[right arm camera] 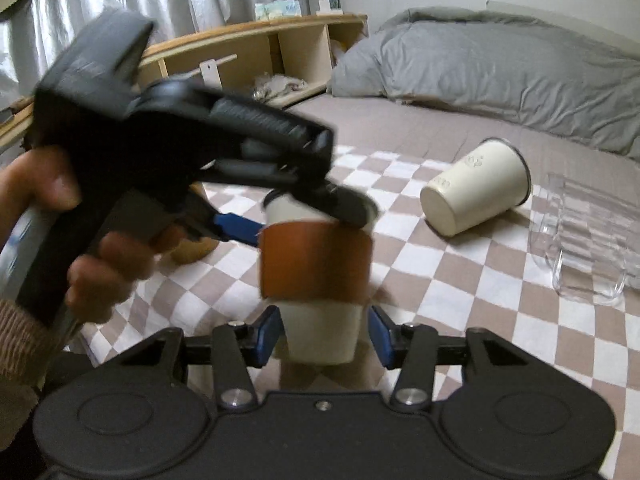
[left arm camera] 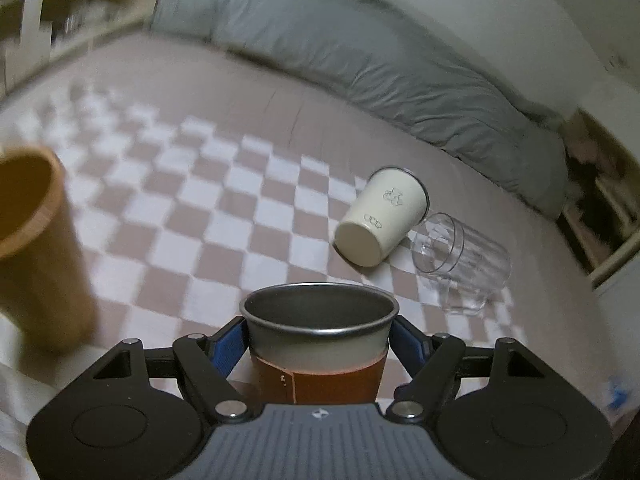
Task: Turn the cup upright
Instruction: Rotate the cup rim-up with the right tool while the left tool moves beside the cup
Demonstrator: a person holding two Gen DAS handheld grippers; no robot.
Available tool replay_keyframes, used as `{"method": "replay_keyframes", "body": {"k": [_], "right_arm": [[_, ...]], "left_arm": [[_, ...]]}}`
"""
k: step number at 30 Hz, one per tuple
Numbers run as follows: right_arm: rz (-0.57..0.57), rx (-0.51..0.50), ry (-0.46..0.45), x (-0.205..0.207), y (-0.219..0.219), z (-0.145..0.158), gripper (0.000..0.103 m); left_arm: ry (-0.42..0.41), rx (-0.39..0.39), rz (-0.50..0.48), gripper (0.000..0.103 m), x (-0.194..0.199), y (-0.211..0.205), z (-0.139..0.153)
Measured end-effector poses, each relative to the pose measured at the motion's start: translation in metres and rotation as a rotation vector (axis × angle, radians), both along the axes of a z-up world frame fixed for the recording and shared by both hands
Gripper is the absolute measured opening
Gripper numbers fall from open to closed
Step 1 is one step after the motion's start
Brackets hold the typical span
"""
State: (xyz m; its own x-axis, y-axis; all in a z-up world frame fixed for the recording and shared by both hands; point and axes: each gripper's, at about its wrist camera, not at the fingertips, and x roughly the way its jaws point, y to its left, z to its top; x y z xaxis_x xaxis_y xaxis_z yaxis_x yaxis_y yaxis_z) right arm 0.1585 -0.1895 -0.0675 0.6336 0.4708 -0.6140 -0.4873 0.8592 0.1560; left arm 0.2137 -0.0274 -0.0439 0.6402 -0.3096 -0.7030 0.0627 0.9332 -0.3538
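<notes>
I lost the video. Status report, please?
Left gripper shut on sleeved metal cup, upright. Right gripper open around its base. Cream cup, glass mug lie tipped.

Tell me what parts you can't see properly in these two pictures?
- Base of the metal cup with the brown leather sleeve: left wrist view, cut off behind the left gripper body.
- Tan wooden cup: left wrist view, blurred and clipped by the left edge.
- Clear glass mug: right wrist view, cut by the right edge.
- Cream enamel cup print: too small to read.
- Right gripper: contact with the sleeved cup unclear.
</notes>
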Motion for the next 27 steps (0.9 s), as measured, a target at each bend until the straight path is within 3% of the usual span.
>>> {"method": "replay_keyframes", "body": {"k": [3, 10, 14, 17, 22, 23, 25, 27], "right_arm": [[0.031, 0.017, -0.022, -0.002, 0.006, 0.002, 0.050], [0.117, -0.006, -0.107, -0.001, 0.043, -0.010, 0.045], [0.136, -0.015, -0.131, 0.004, 0.059, -0.016, 0.039], [0.145, 0.018, -0.113, 0.011, 0.068, -0.020, 0.033], [0.167, 0.028, -0.120, 0.018, 0.082, -0.026, 0.033], [0.167, 0.029, -0.119, 0.020, 0.083, -0.026, 0.033], [0.161, 0.034, -0.116, 0.021, 0.084, -0.027, 0.033], [0.155, 0.036, -0.115, 0.022, 0.083, -0.027, 0.034]], "left_arm": [[-0.078, 0.110, -0.010, 0.077, -0.020, 0.003, 0.008], [-0.157, 0.225, 0.022, 0.077, -0.036, 0.013, 0.012], [-0.157, 0.289, 0.047, 0.077, -0.034, 0.013, 0.012], [-0.144, 0.299, 0.065, 0.077, -0.032, 0.016, 0.013], [-0.140, 0.290, 0.093, 0.078, -0.027, 0.022, 0.011], [-0.145, 0.281, 0.092, 0.079, -0.028, 0.023, 0.012], [-0.163, 0.283, 0.090, 0.092, -0.031, 0.022, 0.015], [-0.188, 0.284, 0.090, 0.093, -0.036, 0.022, 0.018]]}}
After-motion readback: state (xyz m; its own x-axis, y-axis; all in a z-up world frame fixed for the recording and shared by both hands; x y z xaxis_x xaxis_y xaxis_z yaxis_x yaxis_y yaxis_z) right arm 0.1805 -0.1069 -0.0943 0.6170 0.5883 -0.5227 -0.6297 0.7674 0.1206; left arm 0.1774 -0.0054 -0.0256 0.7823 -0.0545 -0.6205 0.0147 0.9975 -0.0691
